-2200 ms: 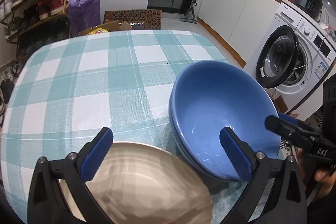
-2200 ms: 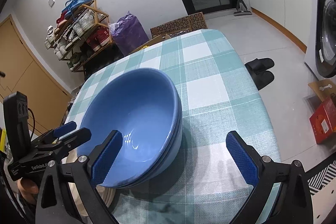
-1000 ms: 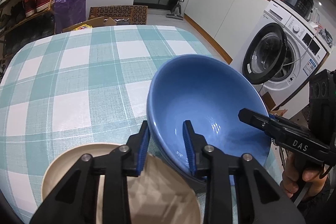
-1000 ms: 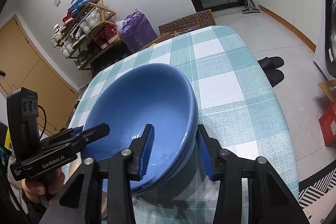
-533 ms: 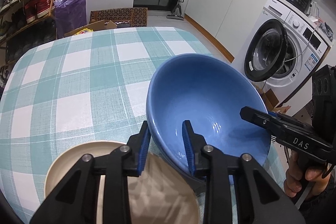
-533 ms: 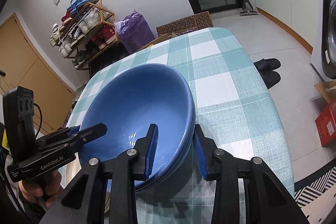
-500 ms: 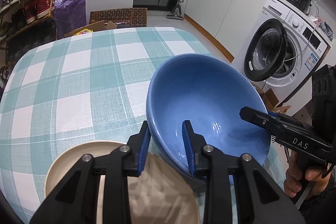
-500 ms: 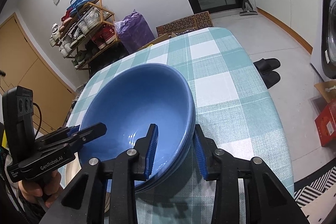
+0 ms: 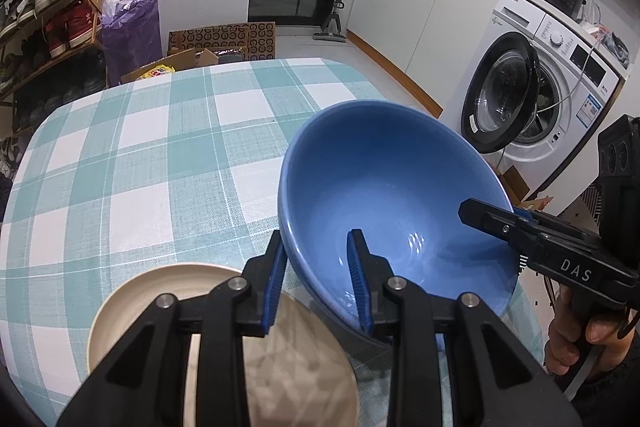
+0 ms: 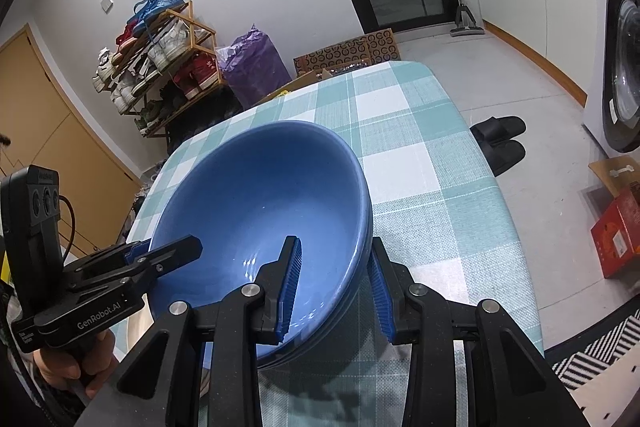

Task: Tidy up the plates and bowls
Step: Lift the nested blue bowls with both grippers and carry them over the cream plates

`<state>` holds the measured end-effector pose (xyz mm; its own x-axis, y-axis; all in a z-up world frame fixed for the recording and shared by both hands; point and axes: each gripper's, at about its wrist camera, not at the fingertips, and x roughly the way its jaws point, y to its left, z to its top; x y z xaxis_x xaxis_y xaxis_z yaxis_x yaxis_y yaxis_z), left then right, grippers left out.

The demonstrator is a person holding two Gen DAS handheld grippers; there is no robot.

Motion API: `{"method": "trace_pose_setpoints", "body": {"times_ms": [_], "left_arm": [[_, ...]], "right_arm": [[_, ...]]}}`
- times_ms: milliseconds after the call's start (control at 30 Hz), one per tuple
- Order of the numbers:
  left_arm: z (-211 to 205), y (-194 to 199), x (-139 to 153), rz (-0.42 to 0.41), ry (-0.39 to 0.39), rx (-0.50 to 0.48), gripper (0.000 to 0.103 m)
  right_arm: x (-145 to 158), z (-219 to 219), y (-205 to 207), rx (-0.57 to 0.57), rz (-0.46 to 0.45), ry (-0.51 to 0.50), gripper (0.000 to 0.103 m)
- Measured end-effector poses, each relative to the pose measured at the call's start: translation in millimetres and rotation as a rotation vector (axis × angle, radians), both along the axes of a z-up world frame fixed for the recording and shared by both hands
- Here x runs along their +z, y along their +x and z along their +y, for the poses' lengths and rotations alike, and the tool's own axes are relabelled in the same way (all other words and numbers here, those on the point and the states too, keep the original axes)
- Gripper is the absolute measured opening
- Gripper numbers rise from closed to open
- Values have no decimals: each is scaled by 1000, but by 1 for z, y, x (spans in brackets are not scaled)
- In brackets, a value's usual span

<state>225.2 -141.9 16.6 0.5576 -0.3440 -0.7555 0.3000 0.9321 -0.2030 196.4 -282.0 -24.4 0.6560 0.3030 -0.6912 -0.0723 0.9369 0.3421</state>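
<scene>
Here, nested blue bowls (image 10: 264, 199), topmost empty, beige plate (image 9: 132, 291) beside.

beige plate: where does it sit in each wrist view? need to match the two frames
Left wrist: beige plate fills the bottom left, partly under the left gripper.
Right wrist: only a pale sliver at lower left, under the blue bowls, behind the left gripper.
Shared landmark: purple bag beside the shoe rack.

i see the surface (image 9: 140, 155) covered in a teal-and-white checked cloth; on it a beige plate (image 9: 132, 291) near me, and blue bowls (image 10: 272, 211) beside it, apparently stacked.
</scene>
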Motion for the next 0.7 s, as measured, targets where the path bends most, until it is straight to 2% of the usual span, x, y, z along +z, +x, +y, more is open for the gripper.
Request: {"method": "trace_pose_setpoints", "body": {"times_ms": [700], "left_arm": [[-3, -39, 26, -53, -2, 3, 29]], "right_arm": [[26, -1, -47, -6, -51, -13, 35]]}}
